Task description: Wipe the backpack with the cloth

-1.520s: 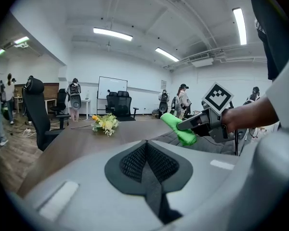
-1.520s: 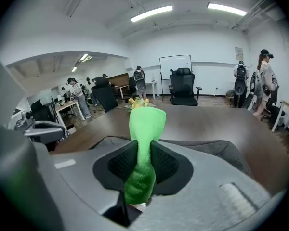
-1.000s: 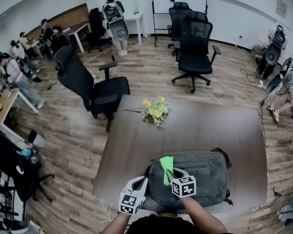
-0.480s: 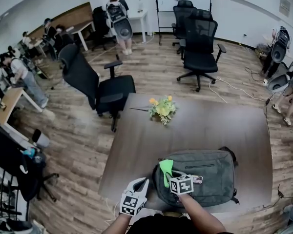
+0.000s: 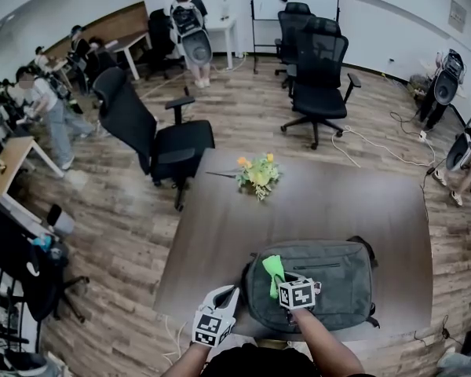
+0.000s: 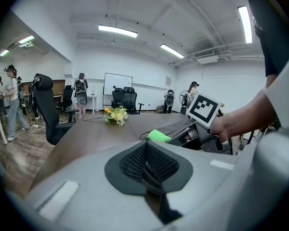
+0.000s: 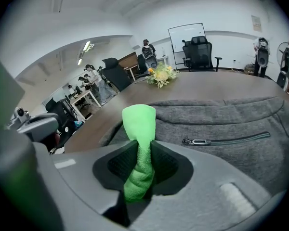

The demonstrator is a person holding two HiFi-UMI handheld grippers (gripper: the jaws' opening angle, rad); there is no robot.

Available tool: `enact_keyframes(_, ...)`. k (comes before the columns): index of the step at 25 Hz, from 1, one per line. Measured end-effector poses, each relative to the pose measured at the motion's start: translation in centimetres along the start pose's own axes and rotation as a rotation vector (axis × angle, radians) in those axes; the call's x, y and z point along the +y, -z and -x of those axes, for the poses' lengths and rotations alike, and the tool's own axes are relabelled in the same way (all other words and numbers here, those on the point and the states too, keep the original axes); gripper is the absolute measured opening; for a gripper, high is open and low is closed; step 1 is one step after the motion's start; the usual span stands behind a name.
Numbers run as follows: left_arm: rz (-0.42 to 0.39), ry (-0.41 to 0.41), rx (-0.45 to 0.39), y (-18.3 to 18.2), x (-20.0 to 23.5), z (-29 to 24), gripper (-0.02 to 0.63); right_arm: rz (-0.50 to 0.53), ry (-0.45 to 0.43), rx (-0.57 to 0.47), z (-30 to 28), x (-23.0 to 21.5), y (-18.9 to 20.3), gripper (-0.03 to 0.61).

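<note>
Right now the gray backpack (image 5: 330,281) lies flat at the near edge of the brown surface (image 5: 220,234), zipper side up. Your right tool (image 7: 139,165) is clamped on the green cloth (image 7: 138,124), whose free end stands over the backpack's left part. Your left tool (image 6: 147,165) hangs just beside the backpack's left end, pressed together and empty. Flowers (image 5: 257,175) sit farther back.

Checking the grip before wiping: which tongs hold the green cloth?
The right tongs, shut on the green cloth over the grey backpack; the left tongs are shut and empty.
</note>
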State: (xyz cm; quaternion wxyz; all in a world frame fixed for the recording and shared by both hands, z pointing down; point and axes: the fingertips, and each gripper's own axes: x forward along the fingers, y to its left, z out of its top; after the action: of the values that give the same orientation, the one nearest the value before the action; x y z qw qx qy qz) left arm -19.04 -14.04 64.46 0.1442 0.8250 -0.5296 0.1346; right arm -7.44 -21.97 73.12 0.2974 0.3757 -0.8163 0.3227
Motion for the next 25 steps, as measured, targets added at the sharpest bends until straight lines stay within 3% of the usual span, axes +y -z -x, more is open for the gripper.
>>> enact_keyframes(19,0.005,0.032,-0.002,0.1,-4.3,-0.8,0.018,-0.073,0.135,-0.034,4.3,-7.5,1.0,0.086)
enact_keyframes(25,0.001,0.049,0.002,0.2,-5.8,-1.4,0.018,-0.053,0.198,-0.047,6.1,-9.7,0.9,0.086)
